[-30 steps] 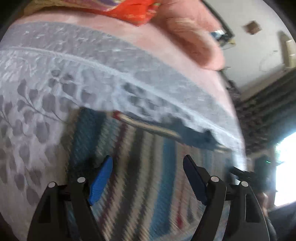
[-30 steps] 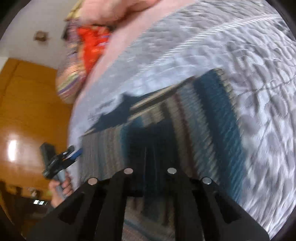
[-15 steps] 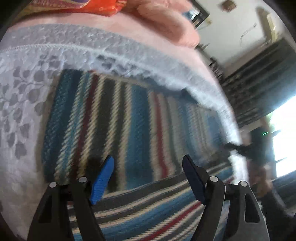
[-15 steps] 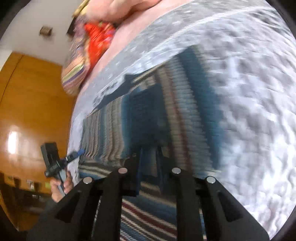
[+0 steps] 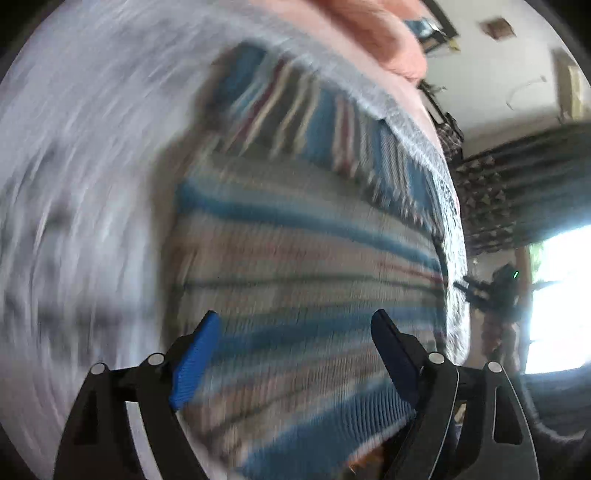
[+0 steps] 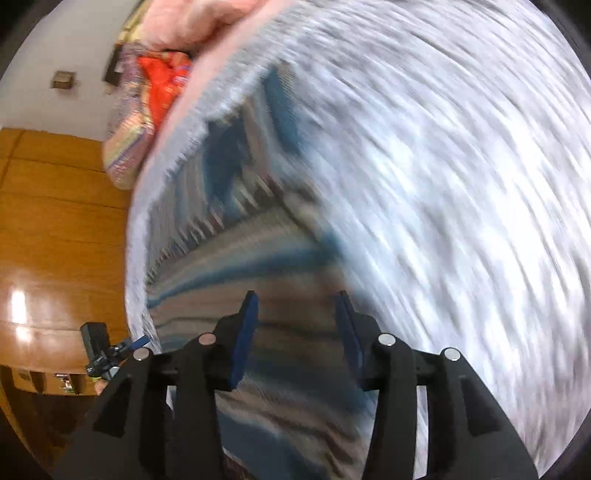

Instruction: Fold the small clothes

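Observation:
A striped knit garment point(image 5: 303, 236), blue, beige, dark and red, lies on the grey patterned bedspread point(image 5: 85, 177), with its near part folded over the far part. My left gripper point(image 5: 295, 325) hangs open just above the folded layer, nothing between its blue pads. In the right wrist view the same garment point(image 6: 251, 258) lies below my right gripper point(image 6: 297, 306), which stands open over its near edge. Both views are heavily blurred by motion.
A pink pillow point(image 5: 373, 29) and a red and multicoloured cloth bundle point(image 6: 147, 107) lie at the head of the bed. A wooden wardrobe point(image 6: 55, 229) stands on one side; dark curtains point(image 5: 517, 177) and a bright window point(image 5: 561, 302) on the other.
The right gripper was shut on the garment's edge and has opened. The near part of the garment now lies folded over the far part. Both grippers are swinging fast.

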Action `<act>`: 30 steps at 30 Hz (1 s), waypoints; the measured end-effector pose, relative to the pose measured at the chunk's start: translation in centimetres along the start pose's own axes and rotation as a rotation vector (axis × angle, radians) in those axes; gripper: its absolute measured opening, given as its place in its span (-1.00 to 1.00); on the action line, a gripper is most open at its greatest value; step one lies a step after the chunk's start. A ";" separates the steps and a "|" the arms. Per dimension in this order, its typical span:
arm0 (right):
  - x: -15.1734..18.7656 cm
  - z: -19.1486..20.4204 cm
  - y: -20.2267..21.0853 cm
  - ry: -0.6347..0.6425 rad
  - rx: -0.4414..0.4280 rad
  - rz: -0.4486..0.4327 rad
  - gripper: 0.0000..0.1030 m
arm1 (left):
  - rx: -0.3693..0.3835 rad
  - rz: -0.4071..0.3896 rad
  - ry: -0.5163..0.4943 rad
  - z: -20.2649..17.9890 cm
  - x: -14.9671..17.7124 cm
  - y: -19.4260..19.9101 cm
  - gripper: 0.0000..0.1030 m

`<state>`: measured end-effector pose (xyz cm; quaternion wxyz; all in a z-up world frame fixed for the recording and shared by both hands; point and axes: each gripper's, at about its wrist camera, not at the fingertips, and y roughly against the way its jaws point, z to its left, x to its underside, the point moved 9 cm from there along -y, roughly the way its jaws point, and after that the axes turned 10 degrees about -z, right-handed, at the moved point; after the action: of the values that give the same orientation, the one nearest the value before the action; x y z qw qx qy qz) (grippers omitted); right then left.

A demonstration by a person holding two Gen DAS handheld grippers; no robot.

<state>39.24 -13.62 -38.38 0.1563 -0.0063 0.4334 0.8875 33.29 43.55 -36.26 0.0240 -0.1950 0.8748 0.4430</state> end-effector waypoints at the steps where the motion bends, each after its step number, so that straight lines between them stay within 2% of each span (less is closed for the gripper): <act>1: 2.3 -1.3 1.0 -0.023 0.025 0.021 -0.12 | 0.002 0.014 0.039 0.9 1.9 0.7 0.63; 4: 7.2 -2.6 2.6 -0.075 0.035 0.054 -0.05 | 0.048 0.040 0.170 2.3 6.4 1.7 0.63; 7: 10.8 -1.9 3.0 -0.108 0.018 0.067 0.01 | 0.085 0.073 0.251 2.6 9.2 1.0 0.63; 8: 11.7 -1.5 3.1 -0.107 0.016 0.074 0.02 | 0.084 0.088 0.256 2.5 9.8 0.3 0.63; 10: 13.5 0.2 2.5 -0.094 0.005 0.092 0.06 | 0.032 0.081 0.232 2.2 10.6 -0.5 0.66; 11: 14.3 1.1 2.3 -0.085 -0.005 0.103 0.07 | 0.026 0.075 0.214 1.7 11.1 -0.6 0.73; 17: 16.8 6.0 2.8 -0.048 -0.066 0.095 0.10 | 0.059 0.119 0.205 -0.9 12.5 -1.4 0.74; 19: 16.9 6.2 3.4 -0.065 -0.076 0.083 0.10 | 0.064 0.112 0.209 -1.5 12.8 -1.3 0.70; 20: 17.2 6.0 3.6 -0.090 -0.080 0.083 0.10 | 0.062 0.100 0.209 -1.3 13.0 -1.0 0.65; 22: 18.1 5.7 3.7 -0.103 -0.071 0.101 0.10 | 0.048 0.091 0.223 -1.1 13.4 -0.7 0.27; 23: 18.8 5.6 3.6 -0.099 -0.053 0.109 0.09 | 0.064 0.104 0.251 -0.8 13.9 -0.5 -0.05; 24: 19.5 5.4 3.5 -0.099 -0.039 0.120 0.09 | 0.065 0.115 0.262 -0.8 14.2 -0.6 -0.28; 25: 20.1 5.2 3.3 -0.106 -0.029 0.134 0.06 | 0.054 0.121 0.260 -0.5 14.7 -0.4 -0.36; 26: 20.5 4.7 3.4 -0.112 -0.025 0.136 -0.10 | 0.041 0.125 0.257 -0.3 15.0 -0.4 -0.55; 27: 20.4 4.7 3.3 -0.110 -0.018 0.133 -0.40 | 0.020 0.126 0.268 0.1 15.4 -0.4 -0.78; 29: 20.6 4.6 3.5 -0.123 -0.022 0.117 -0.84 | 0.019 0.110 0.303 0.7 15.4 -0.1 -0.83; 30: 20.5 4.6 3.6 -0.128 -0.025 0.106 -0.85 | 0.027 0.086 0.319 0.8 15.3 0.4 -0.84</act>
<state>19.26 -6.59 -35.72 0.1363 0.0715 0.4110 0.8985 18.90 39.55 -39.73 -0.1318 -0.2248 0.8808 0.3953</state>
